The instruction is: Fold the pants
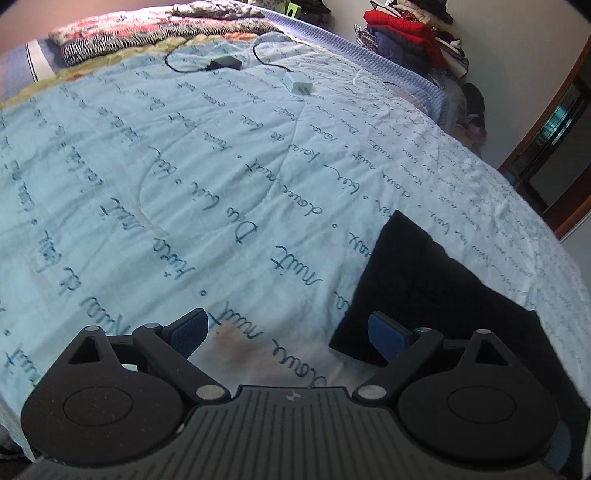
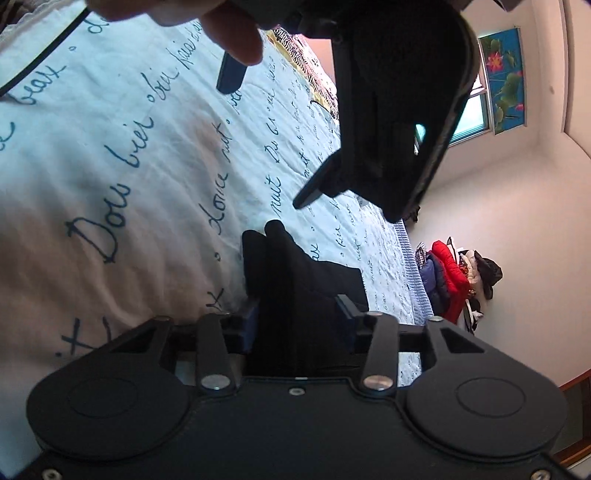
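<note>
Black pants on the script-print bedspread, held at one end.
We saw our right gripper (image 2: pixel 299 317) with fingers clamped on the black pants (image 1: pixel 424 284), which lay on the bedspread (image 1: pixel 221 177); our left gripper (image 1: pixel 288 332) hovered beside them, fingers wide and holding nothing.

Left gripper (image 1: pixel 286 332): jaws spread wide, nothing between the fingers. Right gripper (image 2: pixel 297 317): jaws closed on black fabric, clamped between both pads. In the right wrist view, the left gripper (image 2: pixel 271 138) appears at 12 o'clock, with the person's fingers (image 2: pixel 236 33) on it.
</note>
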Tool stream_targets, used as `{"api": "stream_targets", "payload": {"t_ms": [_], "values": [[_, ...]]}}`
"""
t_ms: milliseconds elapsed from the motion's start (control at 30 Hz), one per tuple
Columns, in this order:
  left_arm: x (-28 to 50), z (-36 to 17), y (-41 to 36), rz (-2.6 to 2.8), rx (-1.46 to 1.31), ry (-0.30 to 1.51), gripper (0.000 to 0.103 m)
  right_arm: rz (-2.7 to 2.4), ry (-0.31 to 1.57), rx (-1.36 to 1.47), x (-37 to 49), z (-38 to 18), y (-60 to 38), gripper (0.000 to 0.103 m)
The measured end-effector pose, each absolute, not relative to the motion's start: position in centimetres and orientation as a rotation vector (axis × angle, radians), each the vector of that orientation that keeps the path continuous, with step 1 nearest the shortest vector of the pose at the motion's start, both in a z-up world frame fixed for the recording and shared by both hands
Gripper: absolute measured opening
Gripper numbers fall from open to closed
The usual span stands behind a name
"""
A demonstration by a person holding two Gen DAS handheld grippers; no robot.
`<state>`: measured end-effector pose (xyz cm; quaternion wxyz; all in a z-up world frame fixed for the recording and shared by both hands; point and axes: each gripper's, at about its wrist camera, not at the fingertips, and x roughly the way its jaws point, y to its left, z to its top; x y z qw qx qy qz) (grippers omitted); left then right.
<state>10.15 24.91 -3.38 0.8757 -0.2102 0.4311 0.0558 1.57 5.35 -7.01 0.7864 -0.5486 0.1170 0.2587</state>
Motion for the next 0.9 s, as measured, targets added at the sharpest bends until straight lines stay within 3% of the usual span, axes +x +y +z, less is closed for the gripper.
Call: {"api": "stream_targets", "payload": {"t_ms": [400,567,667,800,900], "values": [[13.9,-6.9,26.1,-0.126,-1.003,0.944,0.101,0.684,0.363,-0.670,4.3,-1.6,-0.1,0.006],[17.0,-8.0,24.1,-0.206,-1.112,0.971,0.101,0.690,0.379,-0.555,5.6,-0.8,-1.8,0.006],[18.8,-9.0,22.6,-0.207,-1.109,1.030,0.086,0.688,0.388,-0.500,6.1,-0.8,-2.6,0.006],[19.9,-9.6,21.6,-0.233,-1.059,1.062,0.034,0.686,0.394,-0.514,6.6,-1.4,-2.7,0.007],[19.9,-9.4,21.5,-0.188,-1.019,1.061,0.022,0.725,0.425,-0.526,6.3,-1.4,-3.3,0.011]]}}
